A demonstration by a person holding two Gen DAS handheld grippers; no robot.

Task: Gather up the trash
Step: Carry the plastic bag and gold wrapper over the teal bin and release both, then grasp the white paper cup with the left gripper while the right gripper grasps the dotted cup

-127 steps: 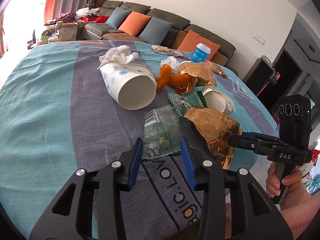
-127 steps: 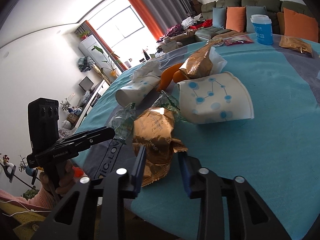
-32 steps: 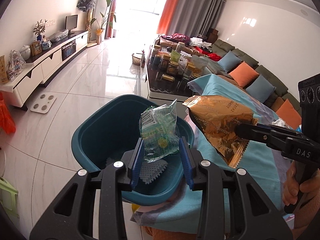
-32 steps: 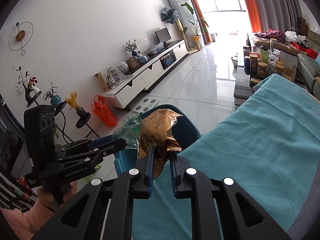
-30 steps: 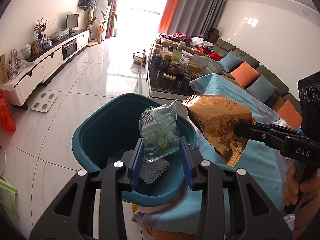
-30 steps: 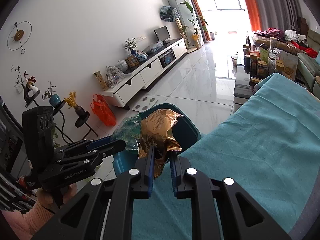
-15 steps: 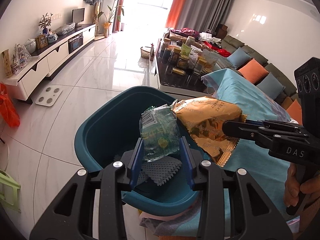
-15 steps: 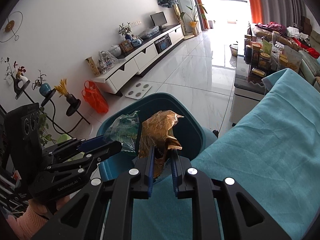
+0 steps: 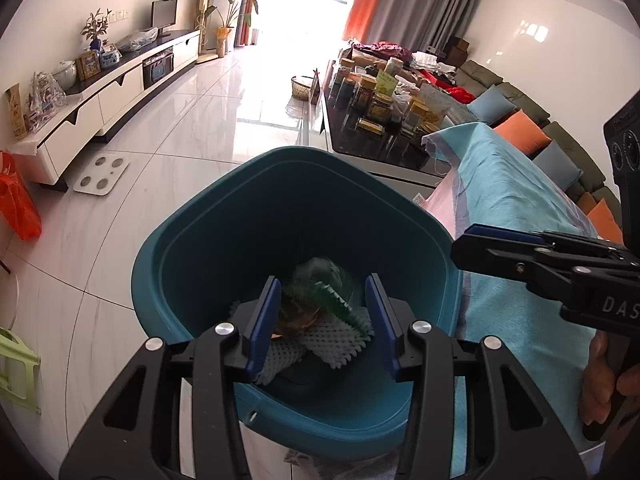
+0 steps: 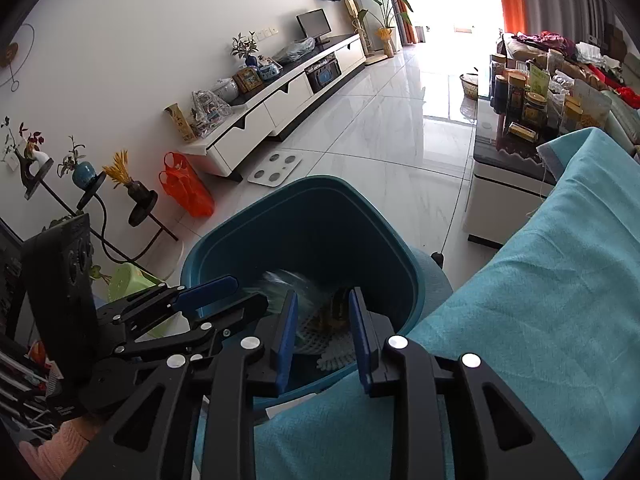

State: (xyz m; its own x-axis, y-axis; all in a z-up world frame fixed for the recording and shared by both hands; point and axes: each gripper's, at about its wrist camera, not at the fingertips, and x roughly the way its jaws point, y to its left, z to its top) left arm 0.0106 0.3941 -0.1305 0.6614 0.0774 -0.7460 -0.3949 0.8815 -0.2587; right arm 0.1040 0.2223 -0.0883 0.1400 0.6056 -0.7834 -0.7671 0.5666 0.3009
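Note:
A teal trash bin (image 9: 280,184) stands on the floor beside the table; it also shows in the right wrist view (image 10: 320,208). My left gripper (image 9: 322,316) is open and empty above the bin. My right gripper (image 10: 323,322) is open and empty above the bin's near rim. The clear green wrapper (image 9: 320,280) and the gold snack bag (image 9: 298,318) lie inside the bin on white foam netting (image 9: 332,338). In the right wrist view the green wrapper (image 10: 280,284) is blurred and the gold bag (image 10: 334,314) lies between my fingers' line of sight.
The table with a teal cloth (image 9: 516,208) borders the bin on the right. A dark coffee table (image 9: 384,120) with several jars stands behind. A white TV cabinet (image 10: 280,108), an orange bag (image 10: 186,192) and a scale (image 10: 276,170) are on the tiled floor.
Both grippers have opened. The green wrapper and the gold bag have dropped from them into the bin. Both grippers have moved closer over the bin.

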